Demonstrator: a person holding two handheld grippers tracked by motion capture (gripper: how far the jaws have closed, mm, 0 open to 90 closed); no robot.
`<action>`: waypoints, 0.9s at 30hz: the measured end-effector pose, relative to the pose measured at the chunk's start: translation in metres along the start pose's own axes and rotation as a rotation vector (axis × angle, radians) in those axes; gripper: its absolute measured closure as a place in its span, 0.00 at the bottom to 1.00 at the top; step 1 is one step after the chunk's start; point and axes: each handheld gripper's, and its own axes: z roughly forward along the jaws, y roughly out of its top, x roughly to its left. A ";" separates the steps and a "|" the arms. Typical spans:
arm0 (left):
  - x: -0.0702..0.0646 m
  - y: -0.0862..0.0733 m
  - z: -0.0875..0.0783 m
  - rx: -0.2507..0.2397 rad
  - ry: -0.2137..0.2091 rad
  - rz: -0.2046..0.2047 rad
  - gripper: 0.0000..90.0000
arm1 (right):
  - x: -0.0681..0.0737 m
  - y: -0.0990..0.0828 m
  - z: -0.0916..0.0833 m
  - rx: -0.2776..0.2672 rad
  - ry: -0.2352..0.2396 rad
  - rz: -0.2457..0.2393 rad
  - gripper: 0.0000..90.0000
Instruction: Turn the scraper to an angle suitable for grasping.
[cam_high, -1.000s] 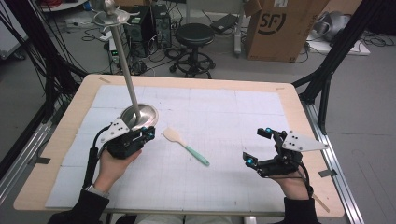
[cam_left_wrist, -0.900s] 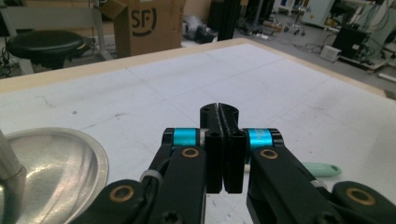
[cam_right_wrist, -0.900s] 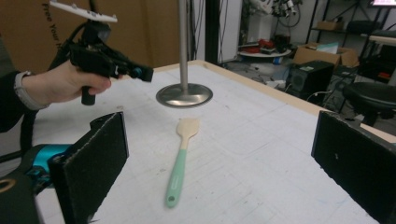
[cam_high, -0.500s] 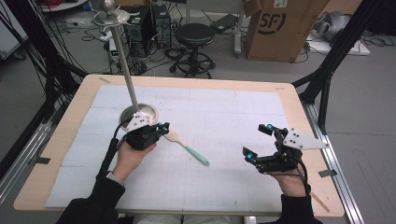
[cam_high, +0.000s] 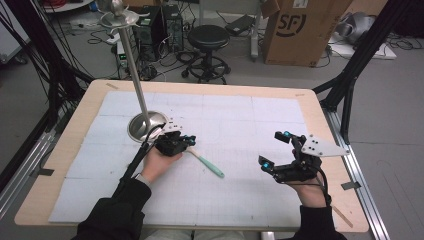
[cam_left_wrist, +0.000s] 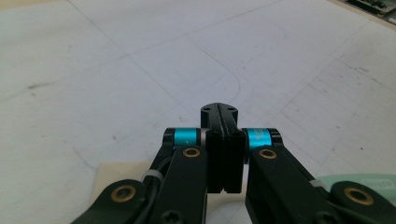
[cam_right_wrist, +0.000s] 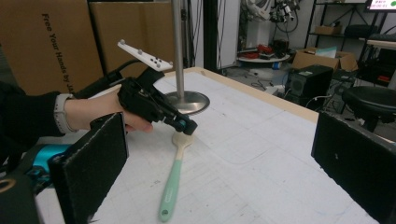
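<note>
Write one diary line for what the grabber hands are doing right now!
left gripper: jaws shut, empty, tip over spatula blade end | right gripper: open, empty, apart at right | spatula: flat on mat | metal stand: upright behind

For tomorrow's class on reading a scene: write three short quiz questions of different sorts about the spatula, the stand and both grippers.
1. True or false: the left gripper has its fingers closed.
2. The spatula has its handle in which colour? A red B green C black
3. Fill in: the metal stand rises from a round ___.

Key: 1 true. 2 B. 3 base. The right gripper is open, apart from the spatula.
</note>
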 end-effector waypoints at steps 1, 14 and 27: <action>-0.001 0.000 0.002 0.011 -0.005 0.000 1.00 | -0.001 0.000 -0.001 -0.002 -0.003 0.000 0.03; -0.007 -0.004 0.018 0.133 -0.026 0.050 1.00 | -0.002 -0.003 -0.004 0.011 -0.014 0.018 0.03; -0.009 -0.003 0.007 0.212 -0.040 0.089 1.00 | 0.000 -0.004 -0.003 0.019 -0.007 0.022 0.03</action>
